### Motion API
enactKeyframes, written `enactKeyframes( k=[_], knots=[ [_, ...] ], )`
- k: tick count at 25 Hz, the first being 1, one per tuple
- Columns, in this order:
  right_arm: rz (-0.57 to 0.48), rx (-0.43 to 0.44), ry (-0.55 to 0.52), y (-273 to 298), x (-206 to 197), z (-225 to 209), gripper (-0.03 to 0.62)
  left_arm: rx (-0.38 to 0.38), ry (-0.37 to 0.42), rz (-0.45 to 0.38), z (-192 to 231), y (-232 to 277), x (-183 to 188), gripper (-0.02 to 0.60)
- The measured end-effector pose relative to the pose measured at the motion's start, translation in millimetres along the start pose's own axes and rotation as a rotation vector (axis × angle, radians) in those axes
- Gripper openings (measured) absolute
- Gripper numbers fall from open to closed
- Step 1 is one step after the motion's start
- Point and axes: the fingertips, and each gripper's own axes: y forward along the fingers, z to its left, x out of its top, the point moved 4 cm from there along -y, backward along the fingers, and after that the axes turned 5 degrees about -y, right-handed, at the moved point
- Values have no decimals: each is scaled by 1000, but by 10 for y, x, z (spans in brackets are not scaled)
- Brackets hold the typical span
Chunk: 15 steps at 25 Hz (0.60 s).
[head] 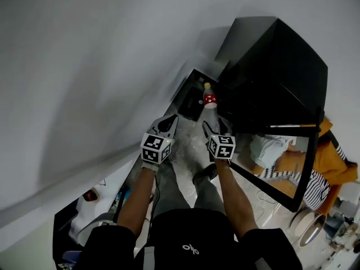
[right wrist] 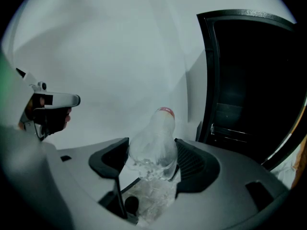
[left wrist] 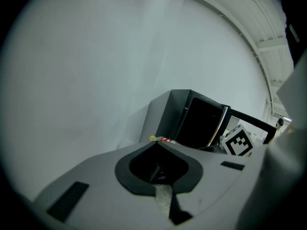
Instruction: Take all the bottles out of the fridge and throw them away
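Head view: both grippers out ahead of the body, side by side. Left gripper (head: 169, 121) with jaws together, nothing held. Right gripper (head: 214, 125) clamped on the base of a clear bottle (head: 209, 98), red label and pale cap pointing away. Bottle outside the black fridge (head: 281, 66), in frame just beside a dark open bin (head: 188, 103) at the white wall (head: 101, 66); over it or short of it, cannot tell. Fridge door (head: 292, 190) swung open at right. Left gripper view: left gripper (left wrist: 156, 142) tips meeting, nothing between the tips; fridge (left wrist: 201, 121) ahead, marker cube (left wrist: 238, 142) of the other gripper at right. Right gripper view: right gripper (right wrist: 151, 159) jaws pressed on both sides of the bottle (right wrist: 158, 133), red band at top, neck tilted slightly right; open fridge (right wrist: 254, 80) at right, dark inside.
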Motion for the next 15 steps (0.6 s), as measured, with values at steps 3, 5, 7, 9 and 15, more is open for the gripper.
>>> enactKeyframes(
  k=[3,5,7,9,15],
  knots=[
    [18,-3,8,234,-122,-28,318,-8,-4,13,151,161,-120,3],
    [32,-1,11,368,-223,-31,318,-12,-9,22,240,253,-223,3],
    [42,1,14,504,-326,-36,318,-17,-11,30,333,350,-345,3],
    [45,0,23,653,-437,-65,319,-25,-7,41,430,475,-494,3],
    [68,-4,38,1232,-955,-198,319,-41,-15,73,800,963,-1120,3]
  ],
)
